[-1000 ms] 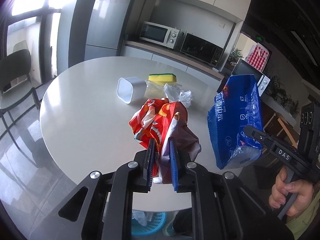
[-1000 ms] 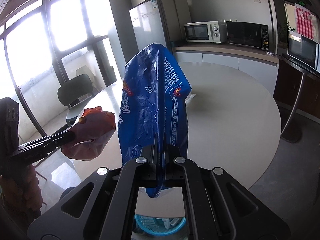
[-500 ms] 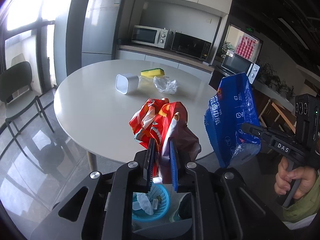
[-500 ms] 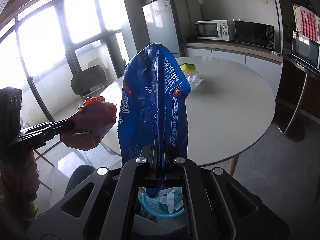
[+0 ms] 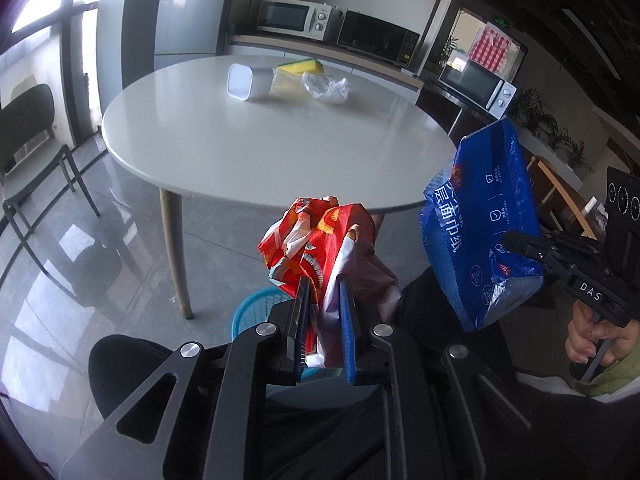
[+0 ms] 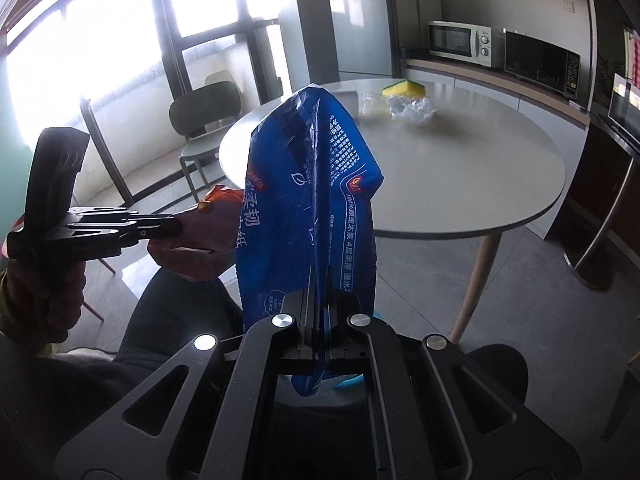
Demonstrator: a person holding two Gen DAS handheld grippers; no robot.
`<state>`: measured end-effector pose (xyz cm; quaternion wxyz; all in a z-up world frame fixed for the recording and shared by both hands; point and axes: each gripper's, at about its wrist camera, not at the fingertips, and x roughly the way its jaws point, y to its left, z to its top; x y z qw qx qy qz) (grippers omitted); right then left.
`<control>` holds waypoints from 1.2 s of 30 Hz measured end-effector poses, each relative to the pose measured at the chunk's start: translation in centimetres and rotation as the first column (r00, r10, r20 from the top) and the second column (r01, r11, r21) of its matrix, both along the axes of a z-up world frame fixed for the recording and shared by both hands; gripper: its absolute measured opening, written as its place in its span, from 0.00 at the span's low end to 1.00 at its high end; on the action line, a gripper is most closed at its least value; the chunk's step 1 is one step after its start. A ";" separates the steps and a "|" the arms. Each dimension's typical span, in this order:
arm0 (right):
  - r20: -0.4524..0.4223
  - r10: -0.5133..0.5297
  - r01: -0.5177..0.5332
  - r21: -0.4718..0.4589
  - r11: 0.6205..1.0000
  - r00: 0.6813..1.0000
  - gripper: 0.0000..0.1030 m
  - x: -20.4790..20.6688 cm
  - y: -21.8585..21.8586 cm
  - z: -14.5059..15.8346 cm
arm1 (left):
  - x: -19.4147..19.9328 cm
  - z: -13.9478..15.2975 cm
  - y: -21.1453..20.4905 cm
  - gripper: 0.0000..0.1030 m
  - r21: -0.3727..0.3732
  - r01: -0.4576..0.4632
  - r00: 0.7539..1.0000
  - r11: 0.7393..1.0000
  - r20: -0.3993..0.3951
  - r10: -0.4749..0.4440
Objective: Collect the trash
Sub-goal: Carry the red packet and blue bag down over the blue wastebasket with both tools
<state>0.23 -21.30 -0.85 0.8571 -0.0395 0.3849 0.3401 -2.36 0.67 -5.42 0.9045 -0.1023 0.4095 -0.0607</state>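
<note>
Left tongs: pinching a crumpled red wrapper. Right tongs: pressed together on a blue tissue bag. Blue basket: on the floor directly beneath both loads, nearer the left tongs. Beyond, on the surface: clear plastic scrap, white cup, sponge.
</note>
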 end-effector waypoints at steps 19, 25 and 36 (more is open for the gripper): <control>-0.241 -0.034 -0.002 -0.146 0.989 0.970 0.01 3.1 3.2 -12.5 | 2.8 -10.1 1.4 0.13 -0.039 -0.078 0.973 0.996 -0.220 0.068; -0.338 -0.042 0.000 -0.125 0.992 0.940 0.01 5.2 4.2 -16.2 | 4.3 -12.2 0.5 0.13 0.024 -0.067 0.968 0.997 -0.242 0.071; -0.449 -0.151 0.059 -0.212 0.975 0.881 0.01 9.6 5.6 -23.9 | 8.1 -18.4 1.2 0.13 -0.004 -0.138 0.918 0.990 -0.376 0.126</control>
